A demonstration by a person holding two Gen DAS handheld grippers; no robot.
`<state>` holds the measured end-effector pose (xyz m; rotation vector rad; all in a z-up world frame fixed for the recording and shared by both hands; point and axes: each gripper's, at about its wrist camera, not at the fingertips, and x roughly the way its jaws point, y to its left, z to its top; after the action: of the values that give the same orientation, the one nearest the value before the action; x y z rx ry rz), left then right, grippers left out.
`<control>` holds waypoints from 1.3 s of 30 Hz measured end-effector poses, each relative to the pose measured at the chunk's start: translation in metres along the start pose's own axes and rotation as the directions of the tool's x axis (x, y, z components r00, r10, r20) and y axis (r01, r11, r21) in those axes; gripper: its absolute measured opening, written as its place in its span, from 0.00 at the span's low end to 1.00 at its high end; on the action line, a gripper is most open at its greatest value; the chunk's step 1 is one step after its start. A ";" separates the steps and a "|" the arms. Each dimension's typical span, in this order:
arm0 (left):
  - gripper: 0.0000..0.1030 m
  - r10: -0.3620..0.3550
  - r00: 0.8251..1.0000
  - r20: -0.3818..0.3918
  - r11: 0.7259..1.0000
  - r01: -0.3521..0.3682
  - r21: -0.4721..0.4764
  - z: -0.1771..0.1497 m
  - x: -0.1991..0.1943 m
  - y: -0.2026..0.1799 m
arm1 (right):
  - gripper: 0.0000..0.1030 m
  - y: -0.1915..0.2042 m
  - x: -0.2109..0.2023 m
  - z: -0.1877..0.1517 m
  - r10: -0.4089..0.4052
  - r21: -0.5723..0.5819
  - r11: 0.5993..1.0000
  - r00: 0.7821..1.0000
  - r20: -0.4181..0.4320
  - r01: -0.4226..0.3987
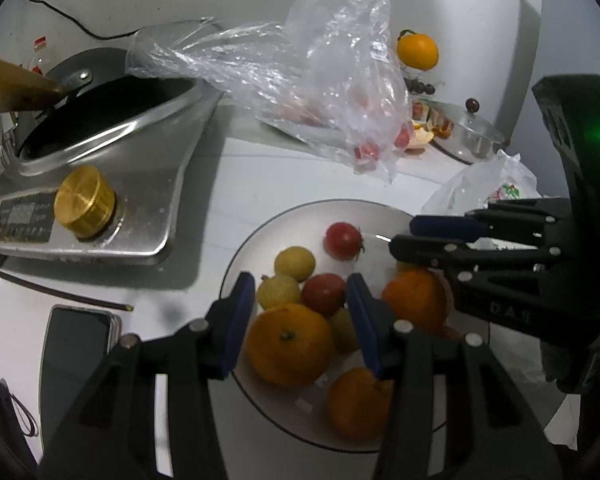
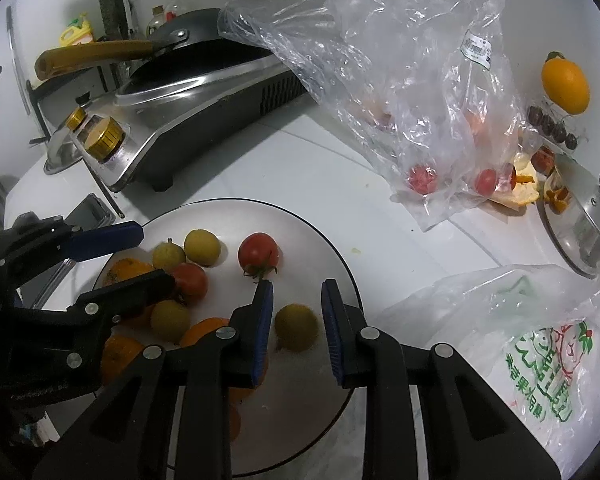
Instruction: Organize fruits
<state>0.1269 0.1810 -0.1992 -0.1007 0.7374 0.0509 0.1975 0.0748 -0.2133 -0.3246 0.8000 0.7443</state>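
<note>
Hovering low over the plate (image 2: pixel 332 256) on the desk (image 2: pixel 300 160), the right tool (image 2: pixel 297 284) appears pressed onto a small yellow fruit (image 2: pixel 297 329), above a bare patch beside the piled oranges (image 1: pixel 290 344). The left tool (image 1: pixel 300 278) hangs spread and empty over that pile. Done well, the fruit should settle on the plate before the grip eases, since it looks likely to roll. More tomatoes (image 2: pixel 422 179) wait in the clear bag (image 2: pixel 420 80).

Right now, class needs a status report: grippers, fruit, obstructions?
Left gripper open, right gripper shut, both empty. Fruit on plate; tomatoes in bag. Nothing blocking.
</note>
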 end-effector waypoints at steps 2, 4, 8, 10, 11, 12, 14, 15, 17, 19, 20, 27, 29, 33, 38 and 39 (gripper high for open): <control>0.48 0.002 1.000 0.002 1.000 -0.002 0.003 0.000 -0.002 -0.002 | 0.26 0.000 -0.003 0.000 -0.002 0.001 1.000 1.000 0.004 0.002; 0.48 0.003 1.000 0.005 1.000 -0.003 0.006 0.000 -0.005 -0.004 | 0.26 -0.001 -0.006 -0.001 -0.005 0.002 1.000 1.000 0.009 0.005; 0.48 0.003 1.000 0.014 1.000 -0.004 0.018 0.000 -0.012 -0.011 | 0.26 -0.004 -0.015 -0.004 -0.016 0.009 1.000 1.000 0.022 0.016; 0.48 0.003 1.000 0.018 1.000 -0.004 0.021 0.000 -0.016 -0.014 | 0.26 -0.006 -0.022 -0.007 -0.025 0.015 1.000 0.999 0.030 0.024; 0.48 0.003 1.000 0.021 1.000 -0.003 0.022 0.000 -0.017 -0.015 | 0.26 -0.007 -0.024 -0.008 -0.027 0.017 1.000 0.999 0.033 0.027; 0.48 0.002 1.000 0.023 1.000 -0.003 0.024 0.000 -0.019 -0.017 | 0.26 -0.008 -0.028 -0.009 -0.032 0.019 0.999 0.999 0.037 0.031; 0.48 0.002 1.000 0.026 1.000 -0.003 0.029 0.000 -0.023 -0.022 | 0.26 -0.009 -0.035 -0.012 -0.040 0.023 0.999 0.998 0.044 0.039; 0.48 0.002 1.000 0.028 0.999 -0.003 0.033 0.000 -0.025 -0.024 | 0.26 -0.010 -0.037 -0.013 -0.044 0.025 0.999 0.998 0.047 0.043; 0.48 0.000 0.999 0.034 0.999 -0.002 0.038 -0.001 -0.029 -0.028 | 0.26 -0.011 -0.043 -0.016 -0.050 0.029 0.998 0.997 0.052 0.049; 0.49 -0.001 0.999 0.039 0.999 -0.001 0.041 -0.001 -0.033 -0.032 | 0.26 -0.012 -0.049 -0.019 -0.057 0.034 0.998 0.997 0.058 0.055; 0.49 -0.002 0.999 0.040 0.999 0.000 0.043 -0.002 -0.035 -0.034 | 0.26 -0.013 -0.052 -0.021 -0.061 0.036 0.998 0.996 0.061 0.058; 0.49 -0.005 0.999 0.052 0.998 0.002 0.062 -0.004 -0.048 -0.049 | 0.26 -0.018 -0.074 -0.034 -0.084 0.056 0.995 0.993 0.079 0.080; 0.50 -0.006 0.999 0.052 0.997 0.003 0.071 -0.005 -0.052 -0.054 | 0.26 -0.019 -0.080 -0.038 -0.089 0.061 0.995 0.992 0.083 0.084; 0.50 -0.008 0.998 0.056 0.997 0.004 0.080 -0.008 -0.059 -0.063 | 0.26 -0.022 -0.094 -0.046 -0.101 0.075 0.993 0.990 0.098 0.094; 0.56 -0.015 0.997 0.071 0.996 0.008 0.088 -0.012 -0.072 -0.075 | 0.26 -0.023 -0.110 -0.056 -0.116 0.085 0.991 0.987 0.112 0.107; 0.61 -0.017 0.997 0.076 0.996 0.011 0.088 -0.014 -0.075 -0.076 | 0.26 -0.024 -0.114 -0.059 -0.120 0.088 0.990 0.986 0.116 0.110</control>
<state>0.0688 0.1031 -0.1534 -0.0205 0.6613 0.0092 0.1305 -0.0274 -0.1674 -0.2482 0.6893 0.6156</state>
